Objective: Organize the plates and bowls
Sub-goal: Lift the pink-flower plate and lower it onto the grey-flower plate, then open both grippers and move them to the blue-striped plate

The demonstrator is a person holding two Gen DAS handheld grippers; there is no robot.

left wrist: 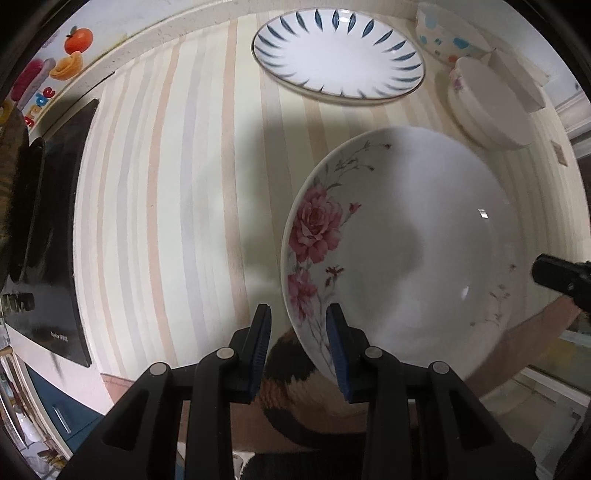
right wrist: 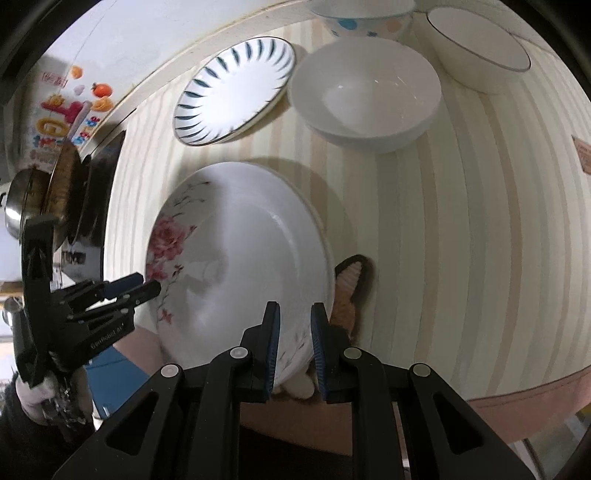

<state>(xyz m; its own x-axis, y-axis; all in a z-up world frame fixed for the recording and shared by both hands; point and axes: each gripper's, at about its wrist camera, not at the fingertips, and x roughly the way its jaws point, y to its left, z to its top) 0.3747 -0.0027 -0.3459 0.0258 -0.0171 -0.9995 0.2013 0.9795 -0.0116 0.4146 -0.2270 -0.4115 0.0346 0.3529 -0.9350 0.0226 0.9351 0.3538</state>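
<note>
A large white ceramic plate with pink rose prints [left wrist: 406, 251] fills the lower right of the left wrist view and the centre of the right wrist view [right wrist: 240, 266], raised above the table covered in a pastel striped cloth [left wrist: 166, 184], which spreads across the right side of the right wrist view [right wrist: 461, 240]. The left gripper [left wrist: 299, 328] sits at the bottom centre of its own view, its blue-padded fingers closed on the plate's rose-printed rim; in the right wrist view it enters from the lower left [right wrist: 142, 284], clamped on that same edge. The right gripper [right wrist: 294, 328] sits at the bottom centre of its view, jaws pinched on the plate's opposite rim; in the left wrist view only its dark tip [left wrist: 561, 275] shows at the right edge. A round white plate with dark blue leaf strokes around its rim [left wrist: 338, 53] lies on the cloth at the top of the left wrist view and at the upper left centre of the right wrist view [right wrist: 236, 92]. Just beside it to the right sits a plain white bowl [right wrist: 365, 96], with a white bowl with coloured dots [right wrist: 364, 18] at the top edge and a white bowl with a thin dark rim [right wrist: 480, 48] in the upper right corner.
</note>
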